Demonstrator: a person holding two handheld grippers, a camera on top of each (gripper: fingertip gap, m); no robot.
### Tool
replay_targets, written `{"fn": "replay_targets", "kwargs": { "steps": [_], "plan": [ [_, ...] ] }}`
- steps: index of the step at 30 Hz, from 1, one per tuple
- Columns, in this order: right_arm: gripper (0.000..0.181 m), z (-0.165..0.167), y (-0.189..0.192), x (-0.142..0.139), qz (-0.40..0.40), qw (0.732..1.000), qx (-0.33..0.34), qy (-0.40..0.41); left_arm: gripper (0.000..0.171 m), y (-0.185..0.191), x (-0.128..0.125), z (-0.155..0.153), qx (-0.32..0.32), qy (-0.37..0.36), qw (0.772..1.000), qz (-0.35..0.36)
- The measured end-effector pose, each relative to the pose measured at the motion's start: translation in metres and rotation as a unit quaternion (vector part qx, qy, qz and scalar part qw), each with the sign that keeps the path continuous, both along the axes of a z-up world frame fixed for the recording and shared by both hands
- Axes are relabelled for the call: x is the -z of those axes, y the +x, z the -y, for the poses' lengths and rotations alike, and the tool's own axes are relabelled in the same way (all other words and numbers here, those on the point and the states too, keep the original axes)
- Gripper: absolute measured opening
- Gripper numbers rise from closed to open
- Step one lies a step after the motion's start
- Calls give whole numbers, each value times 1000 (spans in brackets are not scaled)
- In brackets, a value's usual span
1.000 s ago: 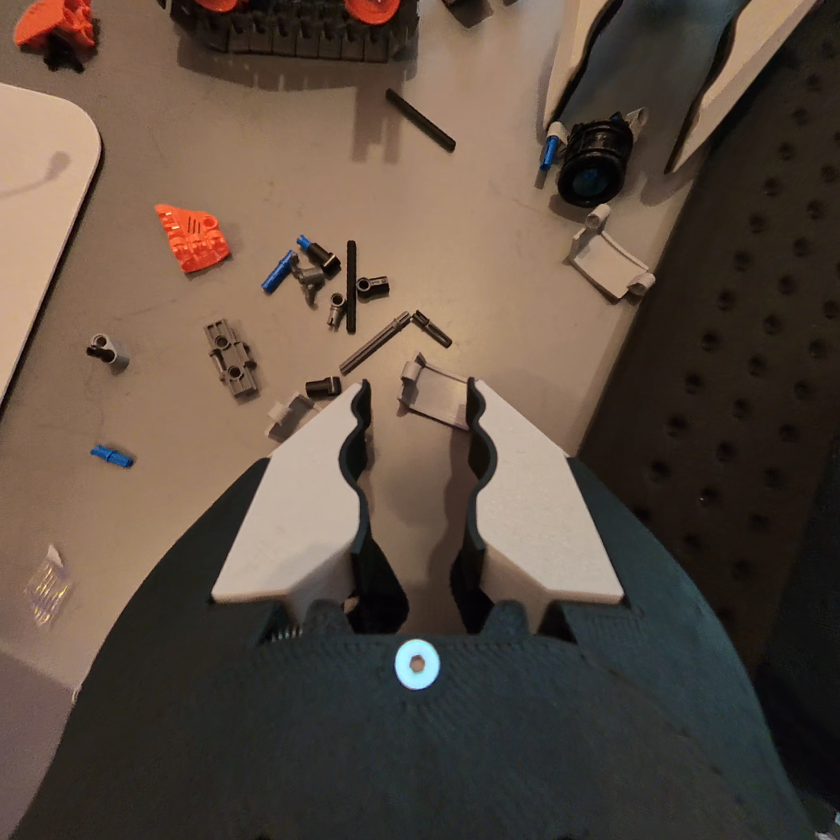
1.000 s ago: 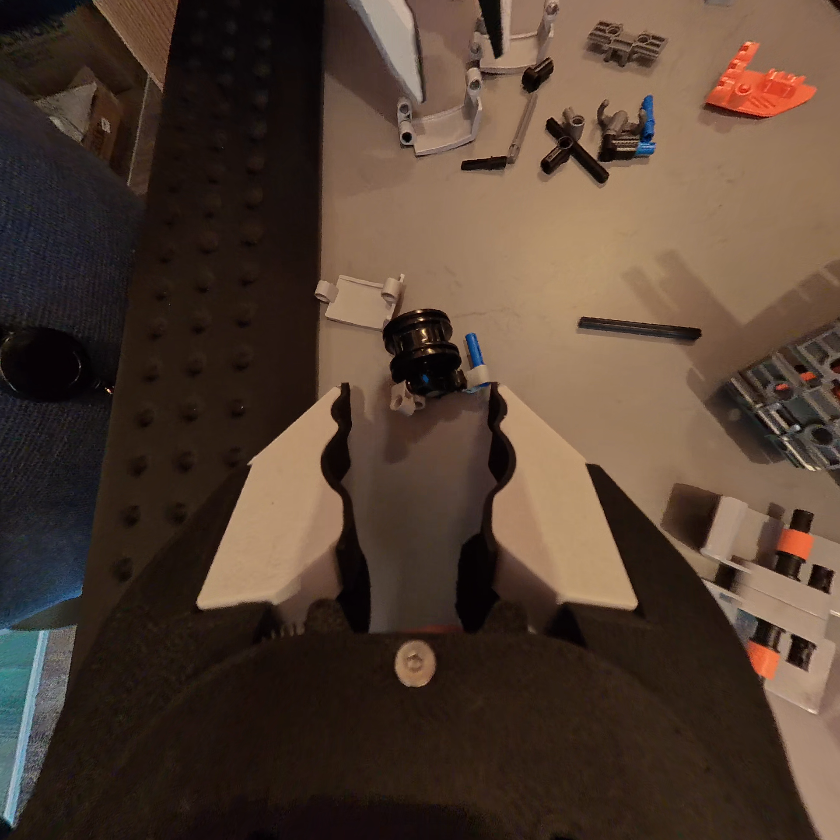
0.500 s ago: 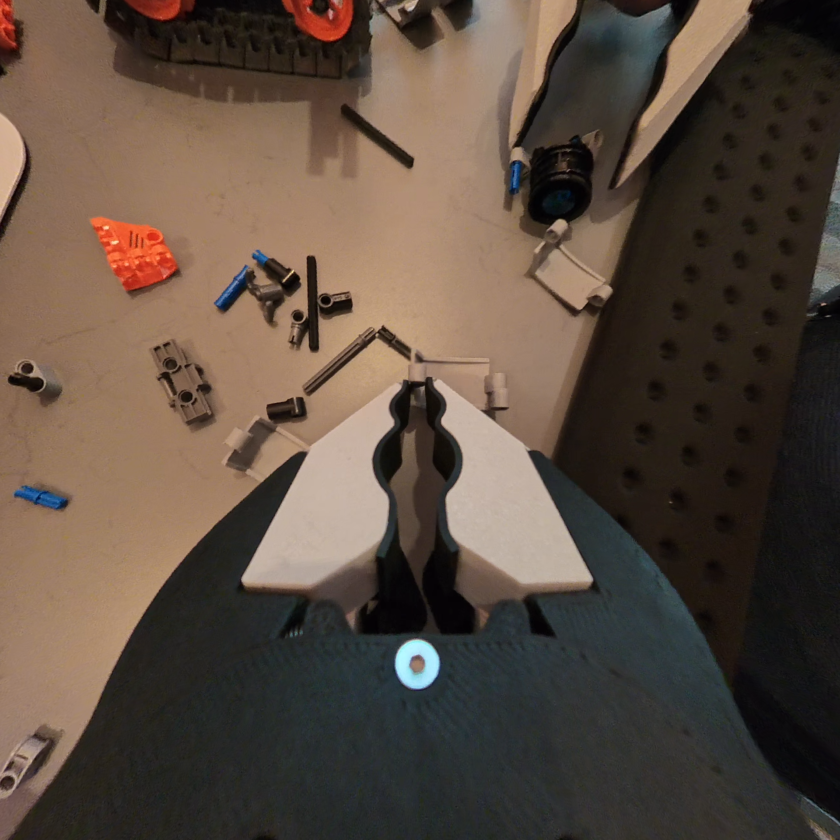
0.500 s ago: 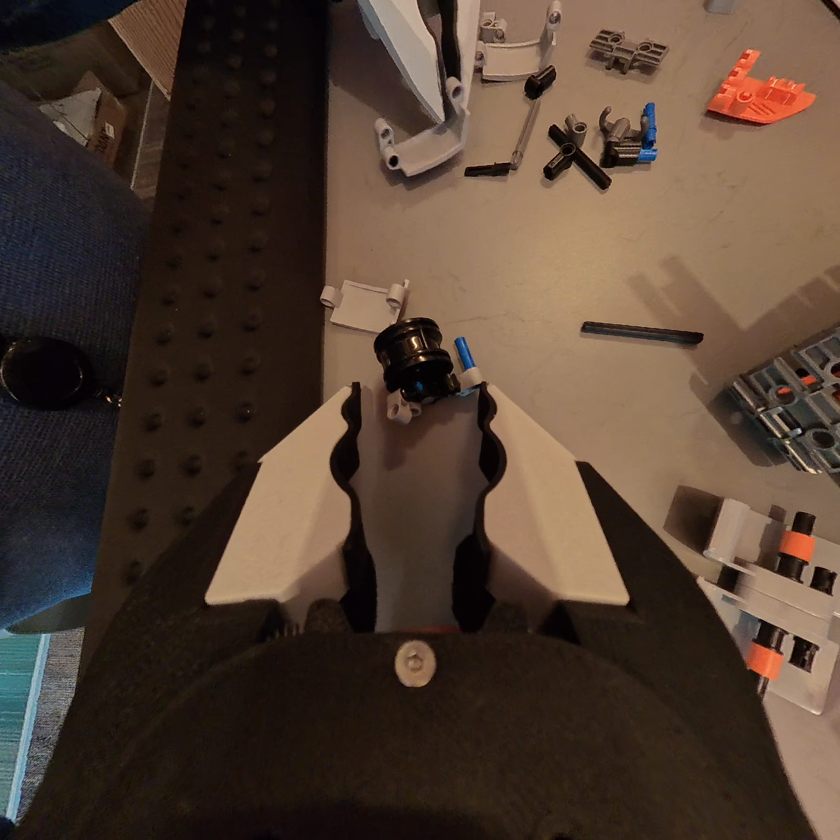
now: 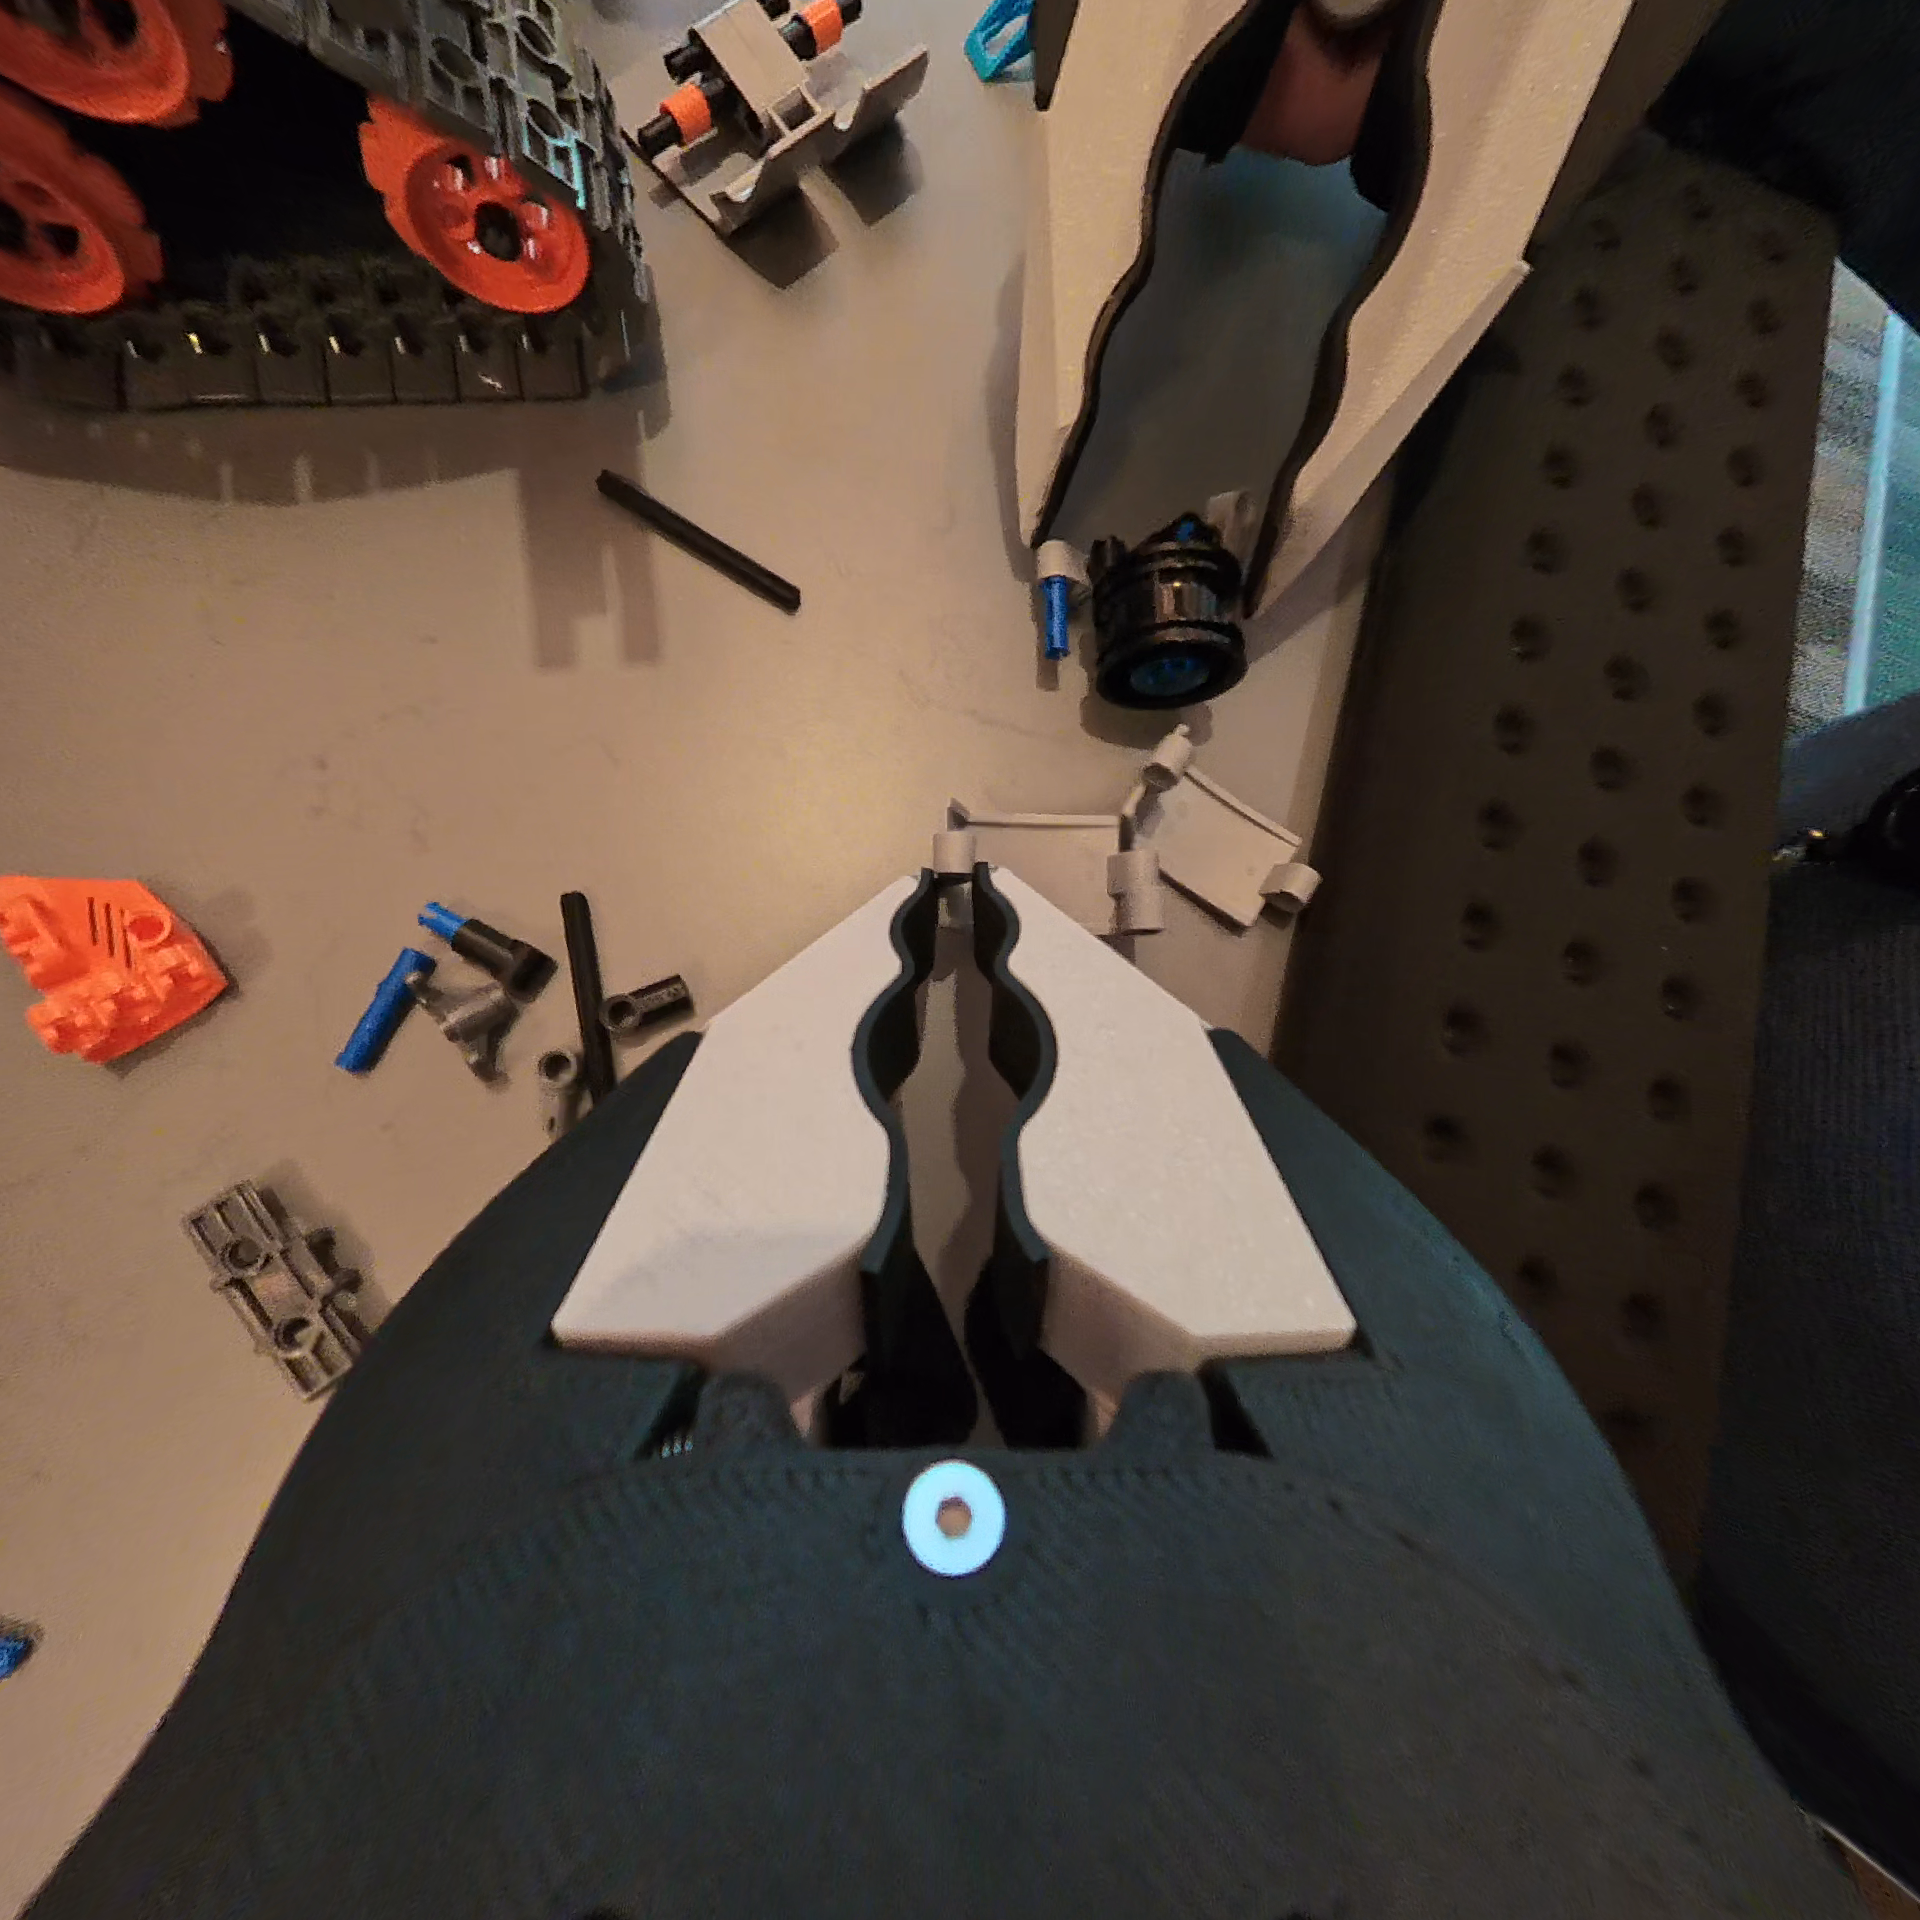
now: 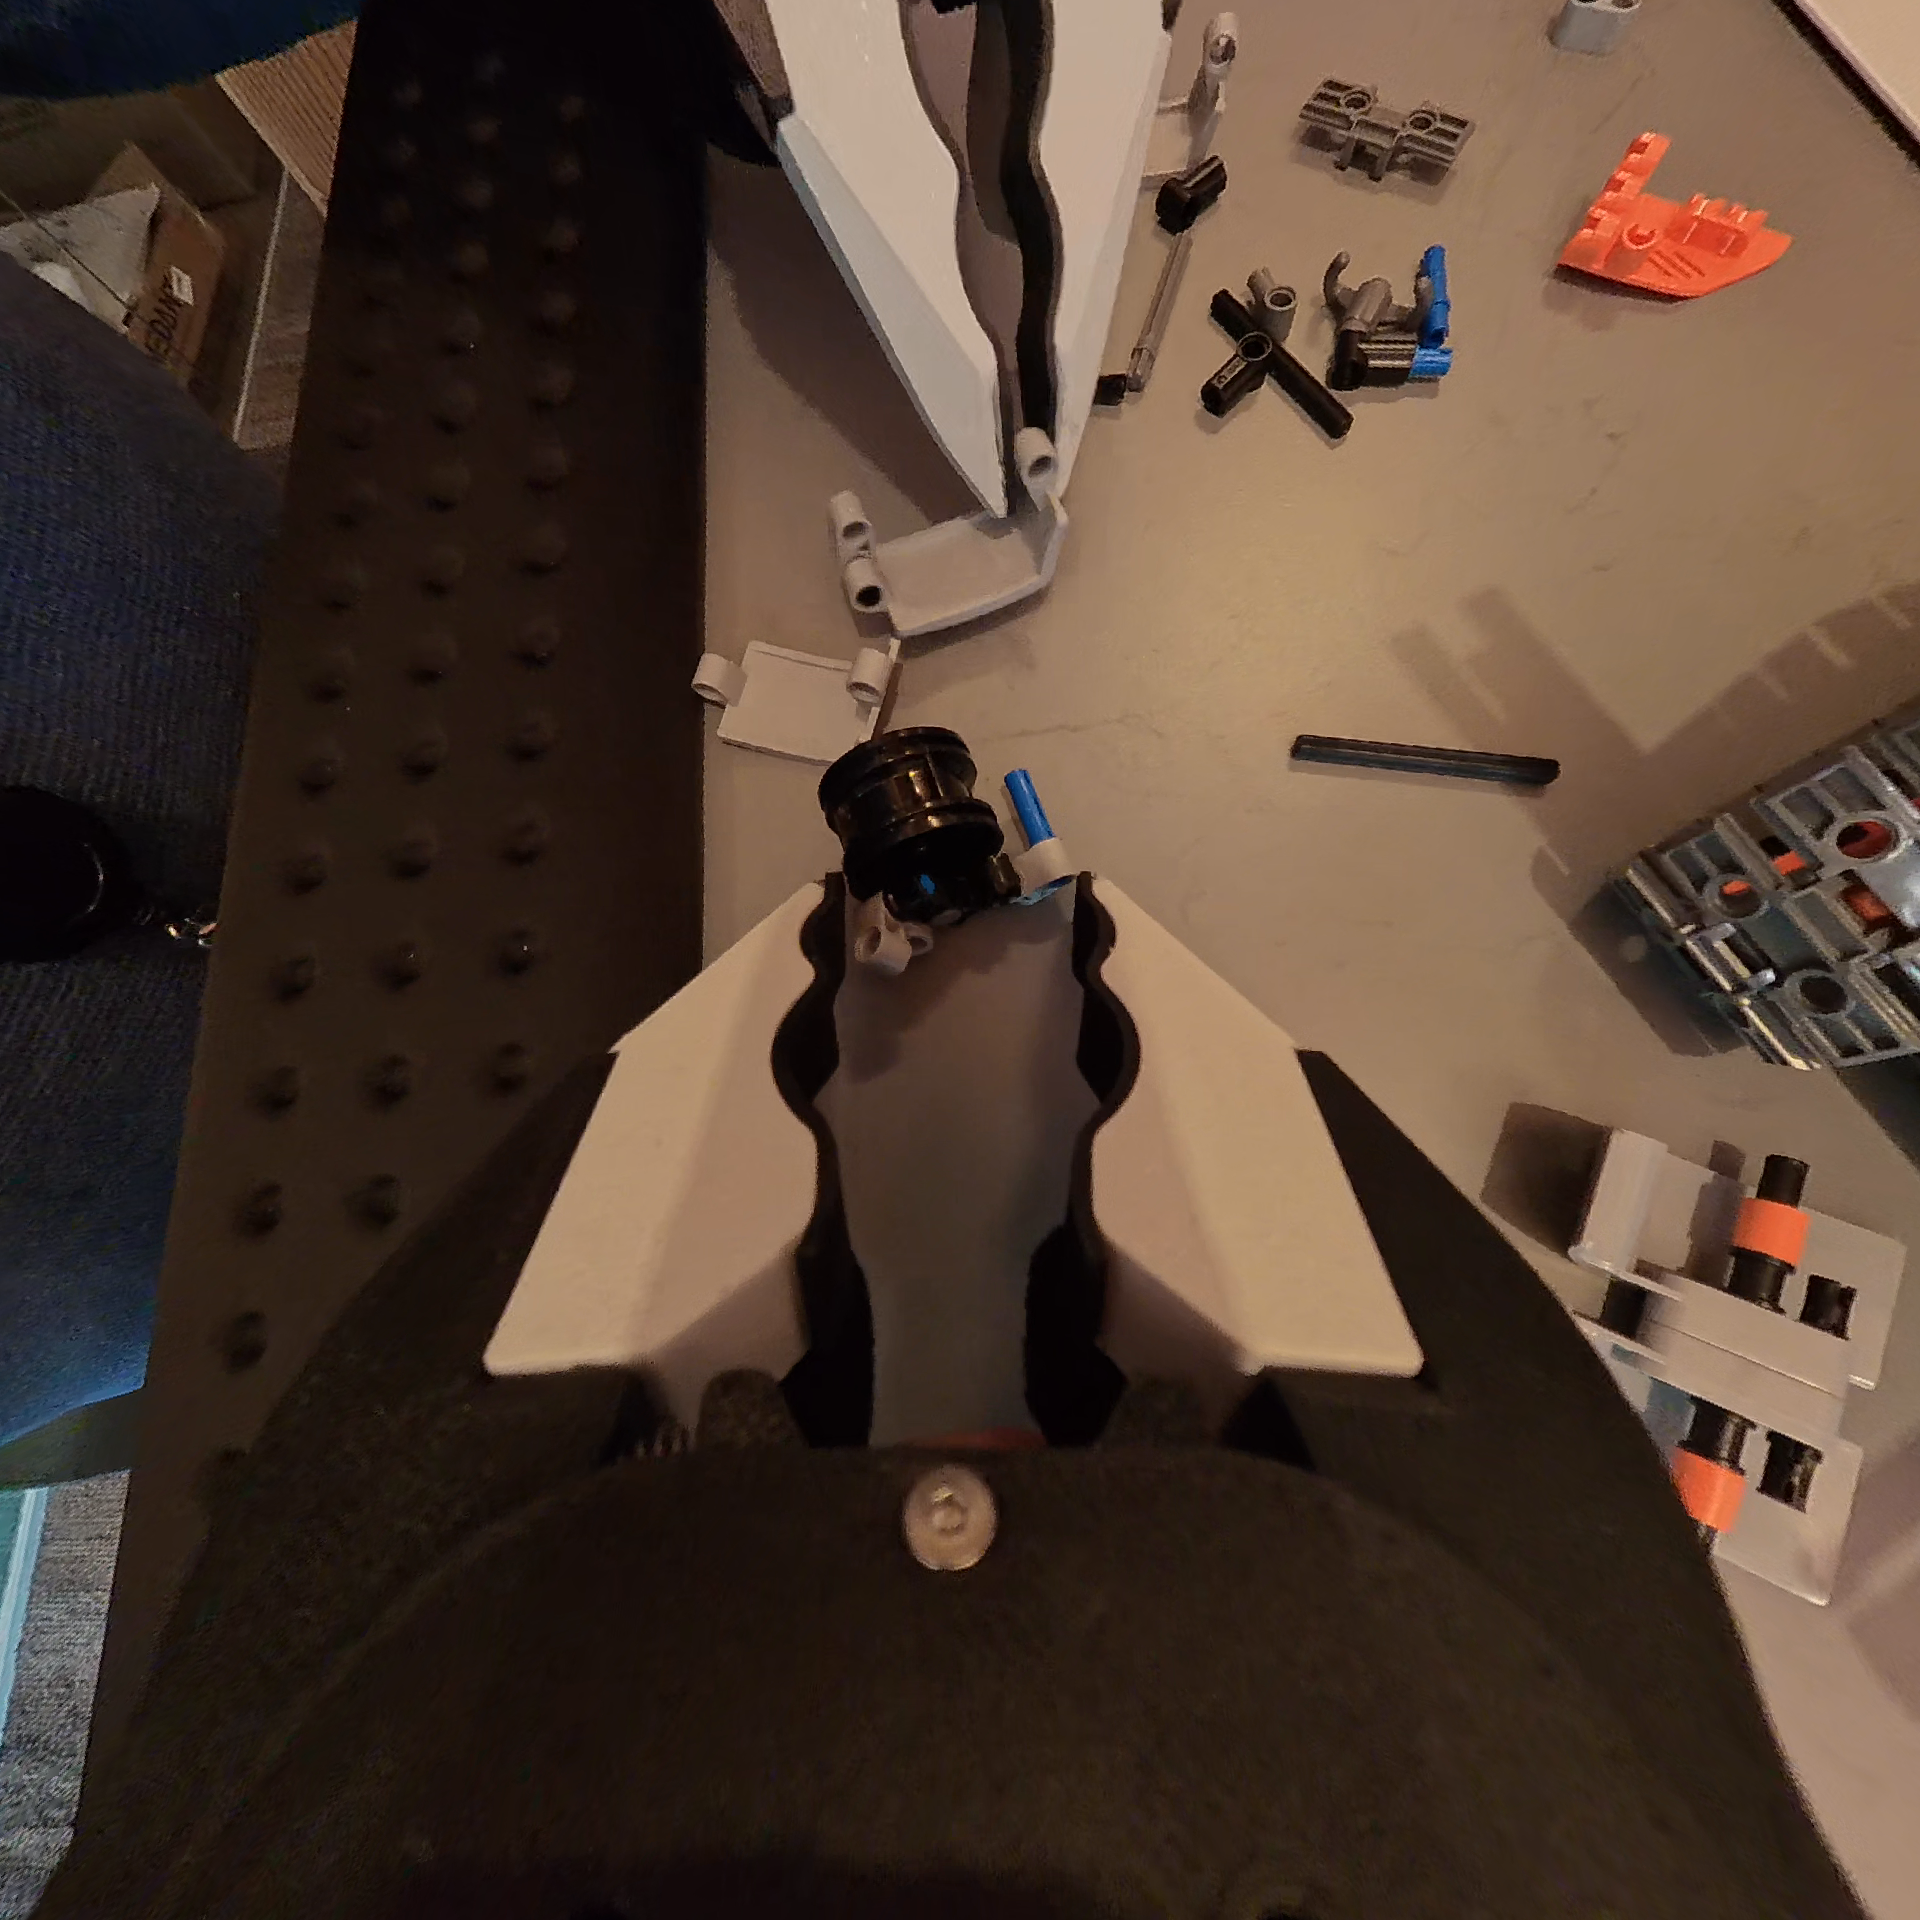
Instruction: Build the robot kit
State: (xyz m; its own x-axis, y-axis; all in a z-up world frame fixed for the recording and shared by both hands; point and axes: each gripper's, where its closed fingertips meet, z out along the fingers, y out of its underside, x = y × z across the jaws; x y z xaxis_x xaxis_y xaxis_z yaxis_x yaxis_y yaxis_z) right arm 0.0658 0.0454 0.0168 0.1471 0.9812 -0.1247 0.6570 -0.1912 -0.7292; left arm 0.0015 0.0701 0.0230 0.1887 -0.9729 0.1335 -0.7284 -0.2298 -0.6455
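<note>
Grey curved panel [image 5: 1049, 852] w/ end tubes juts past the left gripper [image 5: 957, 883] tips, long axis crosswise; jaws clenched on one corner tube, contact partly hidden. Right gripper [image 6: 951, 894] spread, black wheel hub [image 6: 914, 821] just ahead, axle end between tips.

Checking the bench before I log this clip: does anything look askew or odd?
Mostly just loose building-toy parts scattered on the table. One oddity: the left gripper pinches a curved grey panel by a single corner lug, so it hangs tilted. The right gripper is open around a black wheel hub.
</note>
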Motion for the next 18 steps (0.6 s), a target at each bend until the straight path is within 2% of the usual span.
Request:
{"fn": "replay_targets", "kwargs": {
  "steps": [10,18],
  "plan": [
    [43,-1,0,2,-6,1000,2,-2,4,5,11,-2,7,-16,1000,-7],
    [45,-1,-1,0,-22,1000,2,-11,14,7,10,-4,10,-14,1000,12]
  ]
}}
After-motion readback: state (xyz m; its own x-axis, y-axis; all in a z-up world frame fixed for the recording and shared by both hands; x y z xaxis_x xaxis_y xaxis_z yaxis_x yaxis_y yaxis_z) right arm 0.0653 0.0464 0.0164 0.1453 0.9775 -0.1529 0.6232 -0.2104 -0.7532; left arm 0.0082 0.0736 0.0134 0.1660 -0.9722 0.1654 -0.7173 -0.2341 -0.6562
